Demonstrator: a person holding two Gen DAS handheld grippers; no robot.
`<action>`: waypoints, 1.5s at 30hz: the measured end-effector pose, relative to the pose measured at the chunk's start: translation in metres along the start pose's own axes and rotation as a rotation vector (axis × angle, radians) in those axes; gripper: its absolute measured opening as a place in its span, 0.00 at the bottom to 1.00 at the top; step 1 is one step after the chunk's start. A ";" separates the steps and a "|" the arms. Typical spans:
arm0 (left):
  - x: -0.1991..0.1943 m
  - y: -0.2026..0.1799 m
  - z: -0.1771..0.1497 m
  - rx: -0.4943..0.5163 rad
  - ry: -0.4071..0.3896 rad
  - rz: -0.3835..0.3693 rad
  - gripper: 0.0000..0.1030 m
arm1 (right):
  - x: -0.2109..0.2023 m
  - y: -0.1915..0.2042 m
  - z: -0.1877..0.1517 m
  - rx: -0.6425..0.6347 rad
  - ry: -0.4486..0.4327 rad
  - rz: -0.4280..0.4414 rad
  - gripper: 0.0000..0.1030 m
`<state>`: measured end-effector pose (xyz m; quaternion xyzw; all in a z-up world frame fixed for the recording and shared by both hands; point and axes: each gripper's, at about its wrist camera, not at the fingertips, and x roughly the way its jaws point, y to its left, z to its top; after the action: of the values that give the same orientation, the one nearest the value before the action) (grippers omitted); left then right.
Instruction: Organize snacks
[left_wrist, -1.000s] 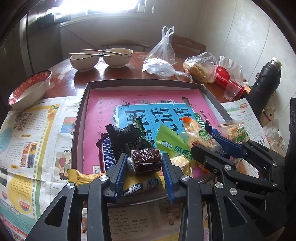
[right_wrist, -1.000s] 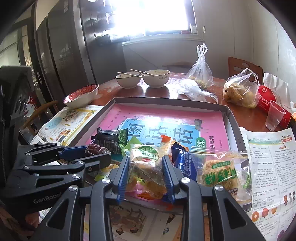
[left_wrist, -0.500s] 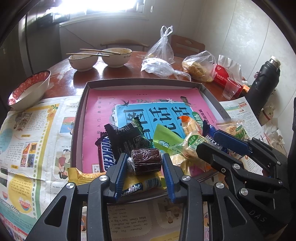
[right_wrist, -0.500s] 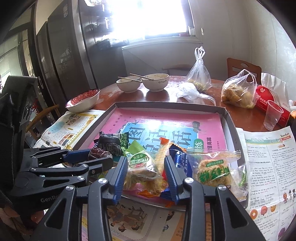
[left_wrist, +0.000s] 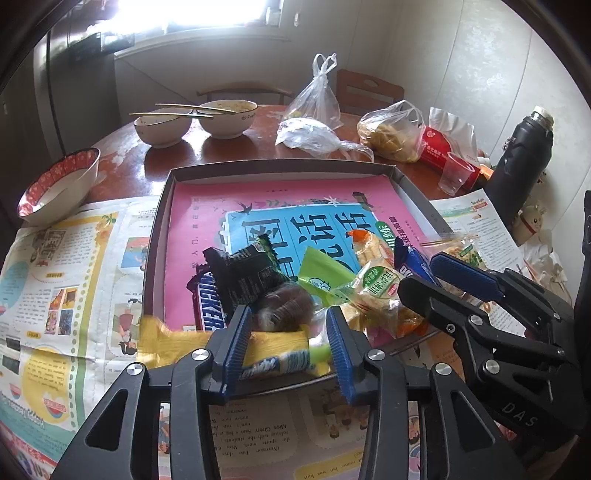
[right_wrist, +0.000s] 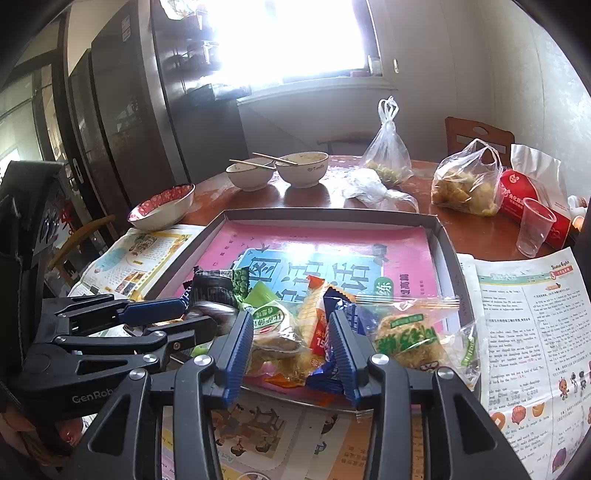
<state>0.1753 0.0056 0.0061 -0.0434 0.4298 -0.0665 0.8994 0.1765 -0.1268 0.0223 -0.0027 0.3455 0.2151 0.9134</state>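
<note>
Showing "SNICKERS" bar (left_wrist: 208, 304) beside left gripper (left_wrist: 290, 332).

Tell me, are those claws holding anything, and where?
Seemingly nothing: the left gripper stands open around a blurred brown snack, the right gripper around a green-label packet.

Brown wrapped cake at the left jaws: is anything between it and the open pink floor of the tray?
Yes. The black snack packet and Snickers bar lie just beyond the brown cake, before the tray.
</note>
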 end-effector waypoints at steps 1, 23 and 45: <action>0.000 0.000 0.000 0.001 0.000 0.003 0.45 | 0.000 0.000 0.000 0.003 -0.001 -0.001 0.42; -0.020 -0.001 0.000 -0.006 -0.052 0.034 0.65 | -0.020 -0.005 0.004 0.026 -0.056 -0.025 0.59; -0.067 -0.009 -0.024 -0.007 -0.126 0.066 0.75 | -0.075 0.002 -0.006 0.048 -0.128 -0.049 0.91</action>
<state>0.1146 0.0065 0.0436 -0.0364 0.3736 -0.0327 0.9263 0.1219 -0.1554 0.0650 0.0244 0.2912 0.1840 0.9385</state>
